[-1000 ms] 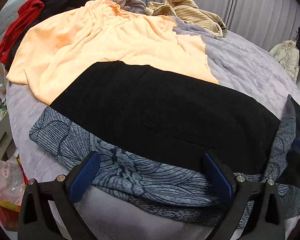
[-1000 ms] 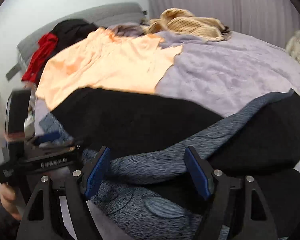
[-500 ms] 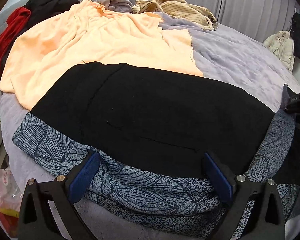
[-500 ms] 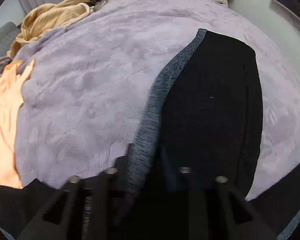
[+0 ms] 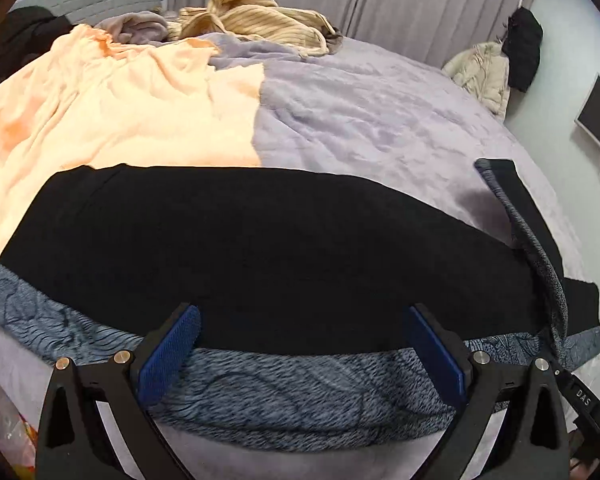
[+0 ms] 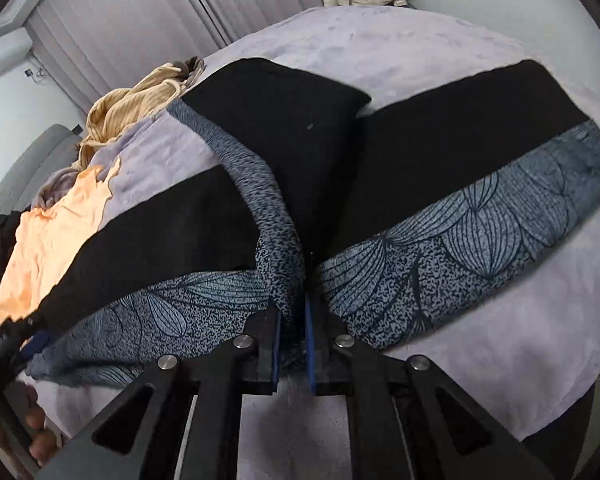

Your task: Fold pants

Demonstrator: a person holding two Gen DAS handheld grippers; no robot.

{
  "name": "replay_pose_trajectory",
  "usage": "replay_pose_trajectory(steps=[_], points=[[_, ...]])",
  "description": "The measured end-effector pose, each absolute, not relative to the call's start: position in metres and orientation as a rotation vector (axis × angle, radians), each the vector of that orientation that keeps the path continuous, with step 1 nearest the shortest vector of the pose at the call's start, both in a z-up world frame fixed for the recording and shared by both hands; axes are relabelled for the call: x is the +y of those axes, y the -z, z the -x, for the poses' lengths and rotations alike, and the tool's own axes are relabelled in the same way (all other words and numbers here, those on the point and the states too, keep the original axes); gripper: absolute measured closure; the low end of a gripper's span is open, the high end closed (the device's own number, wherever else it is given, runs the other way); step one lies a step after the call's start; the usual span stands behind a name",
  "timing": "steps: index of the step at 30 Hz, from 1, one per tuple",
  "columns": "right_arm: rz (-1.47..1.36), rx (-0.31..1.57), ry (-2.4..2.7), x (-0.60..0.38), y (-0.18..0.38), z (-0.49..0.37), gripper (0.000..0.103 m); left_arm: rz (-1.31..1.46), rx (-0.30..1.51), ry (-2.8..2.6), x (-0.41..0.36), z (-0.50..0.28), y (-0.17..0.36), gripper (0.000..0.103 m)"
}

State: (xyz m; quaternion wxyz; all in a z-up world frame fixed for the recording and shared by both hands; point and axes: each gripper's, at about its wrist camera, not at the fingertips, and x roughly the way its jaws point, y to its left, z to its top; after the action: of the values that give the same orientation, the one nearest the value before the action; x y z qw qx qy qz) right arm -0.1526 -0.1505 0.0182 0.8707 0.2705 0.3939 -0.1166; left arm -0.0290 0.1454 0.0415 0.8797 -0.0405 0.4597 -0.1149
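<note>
Pants (image 6: 440, 248) lie across the centre of my right view on the lilac bedspread (image 6: 400, 48). My right gripper (image 6: 292, 344) pinches a grey fold, jaws easing apart. My left gripper (image 5: 300, 356) stands wide, empty. Upper left: peach garment (image 5: 112, 112).

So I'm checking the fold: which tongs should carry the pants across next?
Probably the right tongs: their jaws are opening slightly, yet pinch the pants at the raised fold. The left tongs gape open over flat cloth.
</note>
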Motion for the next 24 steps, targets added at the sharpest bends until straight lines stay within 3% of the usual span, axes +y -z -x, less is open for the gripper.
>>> replay_pose_trajectory(steps=[3, 4, 6, 7, 11, 16, 17, 18, 19, 20, 24], points=[[-0.503, 0.813, 0.236, -0.154, -0.035, 0.146, 0.075, -0.014, 1.019, 0.226, 0.111, 0.016, -0.016, 0.001], [-0.459, 0.791, 0.243, -0.153, -0.047, 0.146, 0.061, -0.055, 1.003, 0.199, 0.104, 0.017, -0.012, 0.001], [-0.330, 0.722, 0.291, -0.147, -0.070, 0.146, 0.012, -0.103, 0.952, 0.167, 0.095, 0.024, -0.006, 0.001], [-0.256, 0.676, 0.324, -0.142, -0.082, 0.145, 0.007, -0.107, 0.941, 0.158, 0.095, 0.025, -0.005, 0.001], [0.110, 0.622, 0.402, -0.116, -0.112, 0.102, 0.005, -0.096, 0.926, 0.149, 0.097, 0.027, -0.002, 0.001], [0.397, 0.892, 0.333, -0.091, -0.077, -0.017, 0.005, -0.105, 0.889, 0.145, 0.097, 0.032, 0.002, 0.000], [0.413, 0.961, 0.304, -0.094, -0.063, -0.035, 0.008, -0.104, 0.885, 0.146, 0.099, 0.032, 0.003, 0.000], [0.409, 1.030, 0.290, -0.100, -0.049, -0.050, 0.023, -0.105, 0.883, 0.148, 0.099, 0.032, 0.003, 0.000], [0.364, 1.079, 0.282, -0.110, -0.039, -0.062, 0.046, -0.108, 0.879, 0.151, 0.100, 0.033, 0.003, 0.000], [0.296, 1.129, 0.290, -0.129, -0.032, -0.060, 0.088, -0.109, 0.872, 0.155, 0.101, 0.034, 0.003, 0.000], [-0.026, 1.040, 0.255, -0.187, -0.058, -0.015, 0.091, -0.116, 0.861, 0.166, 0.103, 0.037, 0.004, 0.000]])
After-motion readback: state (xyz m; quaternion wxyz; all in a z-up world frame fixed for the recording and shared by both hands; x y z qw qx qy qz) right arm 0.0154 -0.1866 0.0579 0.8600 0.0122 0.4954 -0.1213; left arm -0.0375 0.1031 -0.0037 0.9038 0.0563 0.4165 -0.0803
